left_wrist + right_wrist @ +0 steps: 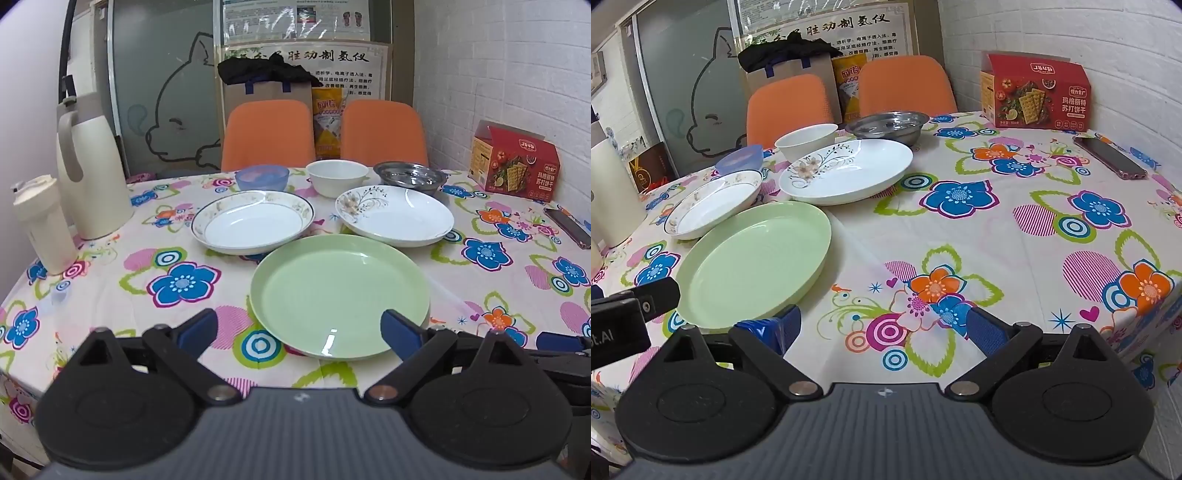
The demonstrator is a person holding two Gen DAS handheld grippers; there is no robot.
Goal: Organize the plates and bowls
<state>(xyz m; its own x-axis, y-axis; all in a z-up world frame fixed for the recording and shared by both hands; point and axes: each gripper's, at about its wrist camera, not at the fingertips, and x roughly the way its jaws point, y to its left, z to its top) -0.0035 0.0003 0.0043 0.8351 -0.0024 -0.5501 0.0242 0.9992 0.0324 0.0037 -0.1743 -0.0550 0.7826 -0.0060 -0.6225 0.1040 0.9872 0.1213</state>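
Grippers are hovering low at the table's near edge, the left gripper [299, 330] and right gripper [882, 328] both spread wide and holding nothing. Just beyond, a green plate [340, 295] is lying on the floral tablecloth [979, 240]. Farther back, two white plates [253, 221] [395, 216] are sitting side by side before a blue bowl [262, 177], white bowl [337, 177] and steel bowl [410, 177].

Dining corner, floral tablecloth [184, 284], orange chairs [267, 134], wall posters [303, 55]
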